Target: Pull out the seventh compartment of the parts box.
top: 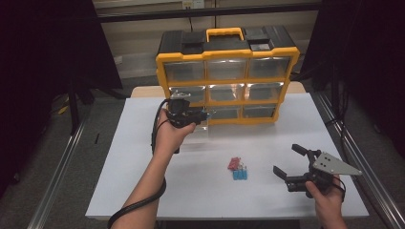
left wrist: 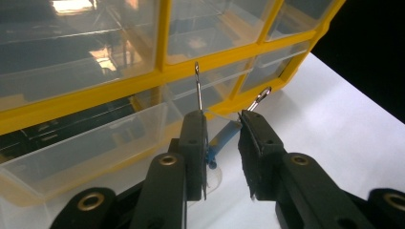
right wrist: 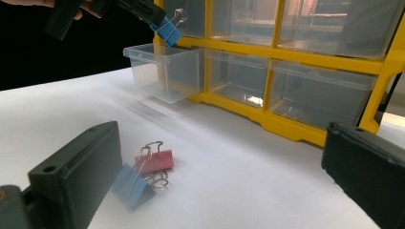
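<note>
One clip [right wrist: 168, 29] over the drawer [right wrist: 165, 71]
Left gripper [left wrist: 222, 131] pinches it directly above the pulled-out drawer; right gripper [top: 292, 164] gapes, empty.

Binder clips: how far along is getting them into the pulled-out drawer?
Done: the clear drawer at the organizer's bottom left is pulled out; whether it holds anything I can't tell. In hand: the left gripper holds a blue binder clip above that drawer, not yet released. Left: a pink clip and a blue clip lie on the table near the open right gripper.
</note>
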The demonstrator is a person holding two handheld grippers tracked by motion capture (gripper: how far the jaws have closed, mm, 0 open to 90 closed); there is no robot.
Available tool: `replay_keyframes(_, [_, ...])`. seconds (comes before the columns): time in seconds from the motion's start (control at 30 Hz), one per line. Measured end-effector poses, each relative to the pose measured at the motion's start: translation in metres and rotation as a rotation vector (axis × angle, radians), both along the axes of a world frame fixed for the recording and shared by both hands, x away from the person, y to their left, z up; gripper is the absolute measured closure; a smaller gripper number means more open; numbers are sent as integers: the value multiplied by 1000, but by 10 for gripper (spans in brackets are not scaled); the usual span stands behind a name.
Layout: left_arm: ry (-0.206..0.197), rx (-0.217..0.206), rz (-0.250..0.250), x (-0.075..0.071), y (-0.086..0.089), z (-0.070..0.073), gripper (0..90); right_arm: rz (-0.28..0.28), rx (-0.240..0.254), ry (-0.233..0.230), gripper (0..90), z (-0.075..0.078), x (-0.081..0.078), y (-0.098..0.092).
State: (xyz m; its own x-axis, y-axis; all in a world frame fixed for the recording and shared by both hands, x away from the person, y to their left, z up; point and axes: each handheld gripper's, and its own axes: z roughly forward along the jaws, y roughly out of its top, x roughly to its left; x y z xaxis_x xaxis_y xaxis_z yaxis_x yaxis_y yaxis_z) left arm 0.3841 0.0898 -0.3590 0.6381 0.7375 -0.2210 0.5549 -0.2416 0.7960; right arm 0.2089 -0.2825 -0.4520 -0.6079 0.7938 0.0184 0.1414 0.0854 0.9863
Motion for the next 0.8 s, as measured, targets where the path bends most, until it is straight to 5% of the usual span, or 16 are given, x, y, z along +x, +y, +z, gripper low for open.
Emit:
replay_keyframes(0.5, [12,25,64,10,12,-12,719,4,-2,1,0,0,0,1])
replay_keyframes(0.53, [13,4,85,10,11,-13,719,1,-3,3,0,0,0,1])
replay_keyframes(0.57, [11,32,63,11,14,-13,719,0,-2,4,0,0,0,1])
replay_keyframes(0.6, [11,6,87,11,13,-14,719,0,-4,5,0,0,0,0])
replay_keyframes(0.8, [8,46,86,14,17,-17,718,2,-4,5,0,0,0,0])
